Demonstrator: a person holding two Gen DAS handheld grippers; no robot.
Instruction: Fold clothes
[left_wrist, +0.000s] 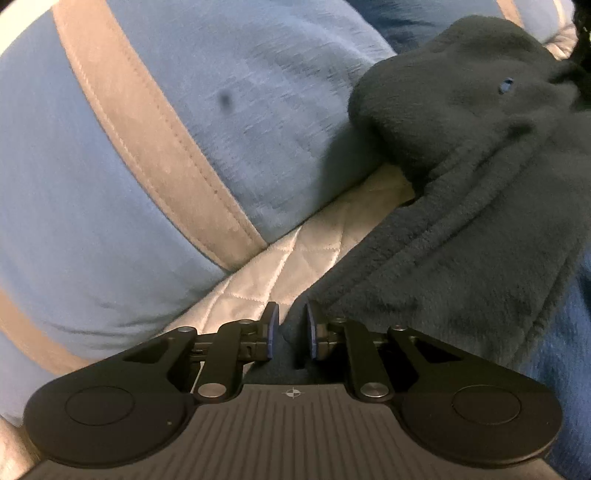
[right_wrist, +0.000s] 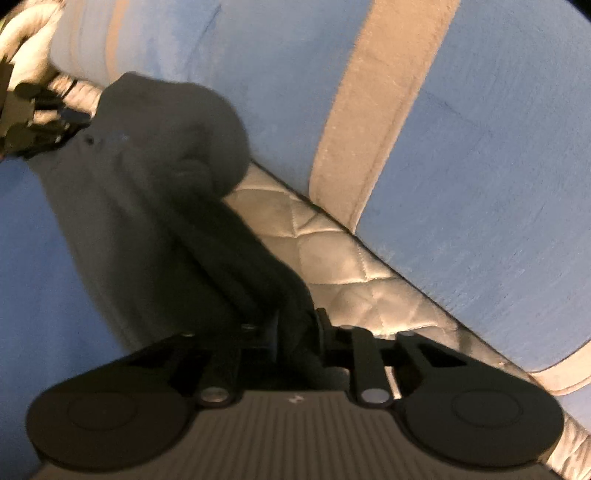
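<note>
A pale blue cushion (left_wrist: 129, 166) with a tan stripe fills the left, its edges cut off, above a strip of white quilted cover (left_wrist: 280, 266). The dark fleece garment (left_wrist: 461, 206) lies bunched to the right, its far end out of frame. The left gripper (left_wrist: 291, 334) pinches its near edge; the right gripper (right_wrist: 297, 334), blurred, is clamped on a dark fold.

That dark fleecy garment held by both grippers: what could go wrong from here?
1. The left gripper pinches only a thin edge of the dark fleece garment, so it could slip free when lifted.
2. The right gripper grips a bunched fold; the fold may come out uneven.
3. The garment lies against the blue blanket and might drag it across the quilted cover.
</note>
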